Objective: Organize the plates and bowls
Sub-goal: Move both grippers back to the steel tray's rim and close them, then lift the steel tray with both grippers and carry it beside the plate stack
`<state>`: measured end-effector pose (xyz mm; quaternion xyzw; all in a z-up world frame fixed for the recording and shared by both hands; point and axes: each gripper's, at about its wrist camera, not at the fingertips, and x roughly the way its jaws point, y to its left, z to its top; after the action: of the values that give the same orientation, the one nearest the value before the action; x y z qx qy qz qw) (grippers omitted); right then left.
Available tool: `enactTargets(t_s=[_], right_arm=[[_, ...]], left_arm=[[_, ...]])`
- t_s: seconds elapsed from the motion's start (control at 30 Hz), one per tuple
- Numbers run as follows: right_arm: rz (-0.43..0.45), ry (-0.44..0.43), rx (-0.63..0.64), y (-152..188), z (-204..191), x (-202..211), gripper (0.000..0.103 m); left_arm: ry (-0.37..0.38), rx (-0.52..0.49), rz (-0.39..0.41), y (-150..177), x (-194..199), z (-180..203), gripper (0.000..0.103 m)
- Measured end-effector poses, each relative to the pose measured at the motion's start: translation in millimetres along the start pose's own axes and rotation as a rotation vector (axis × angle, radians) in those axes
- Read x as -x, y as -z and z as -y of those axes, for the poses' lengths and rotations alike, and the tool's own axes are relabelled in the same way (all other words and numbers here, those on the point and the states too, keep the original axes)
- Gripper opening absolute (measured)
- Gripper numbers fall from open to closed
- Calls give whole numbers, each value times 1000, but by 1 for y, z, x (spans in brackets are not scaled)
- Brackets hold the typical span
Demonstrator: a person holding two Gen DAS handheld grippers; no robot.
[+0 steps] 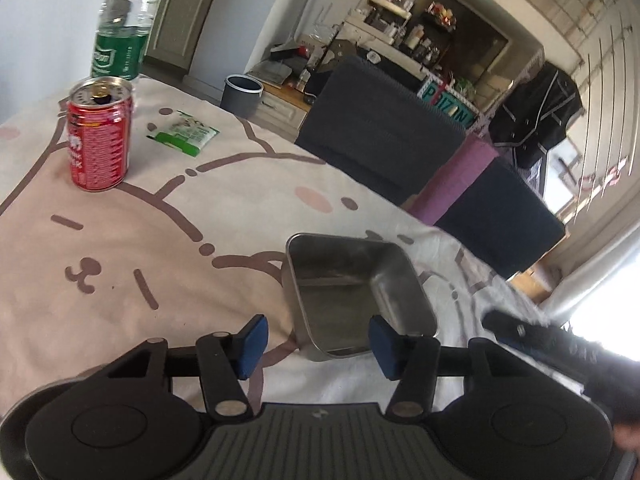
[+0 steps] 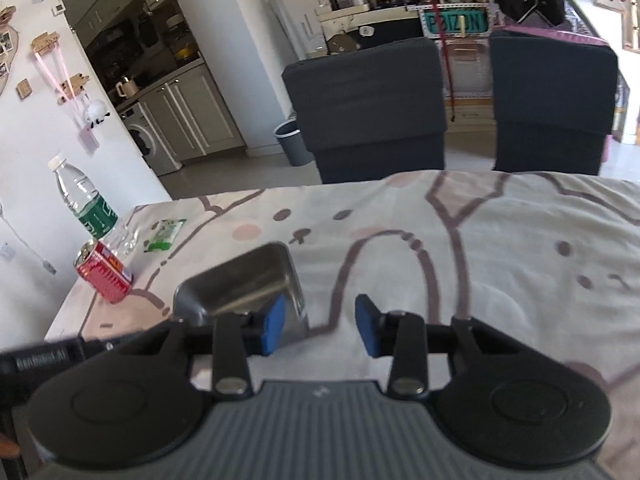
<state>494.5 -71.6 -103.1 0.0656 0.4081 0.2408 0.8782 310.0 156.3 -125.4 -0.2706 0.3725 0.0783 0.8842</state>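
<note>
jaws half open and empty on both my left gripper [image 1: 314, 340] and right gripper [image 2: 320, 326], so i should straddle the steel tray [image 1: 352, 292] rim squarely on the table [image 1: 160, 240] before closing.

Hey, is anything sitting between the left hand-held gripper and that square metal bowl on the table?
Nothing visible. The bowl sits right ahead of the left hand-held gripper, its near corner already between the open fingers. The can, bottle and green packet stand well off to the left.
</note>
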Motion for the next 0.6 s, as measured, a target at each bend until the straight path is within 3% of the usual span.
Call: enactTargets(t_s=[0.13,0.3,0.37,0.4,0.5,0.6], right_arm=[[-23,-47,-3,1,-6,-34,46],[-24,-4,64,3,-15,-62,46],[-34,-9,67,4,-14,-69,30],[-39,-5,71,5,-13,-69,14],[-38,-26,79,7,-13,-63,6],[-47,-23,122,8,-17,-52,6]], left_arm=[[-35,24,11,-1,-9,-6,56],[-53,11,10,-4,-19,-9,55],[-51,12,1,-4,-24,-11,50],[-49,13,0,-4,-25,-10,49],[-41,12,2,-4,-27,-12,47],[-41,0,2,-6,-29,-12,47]])
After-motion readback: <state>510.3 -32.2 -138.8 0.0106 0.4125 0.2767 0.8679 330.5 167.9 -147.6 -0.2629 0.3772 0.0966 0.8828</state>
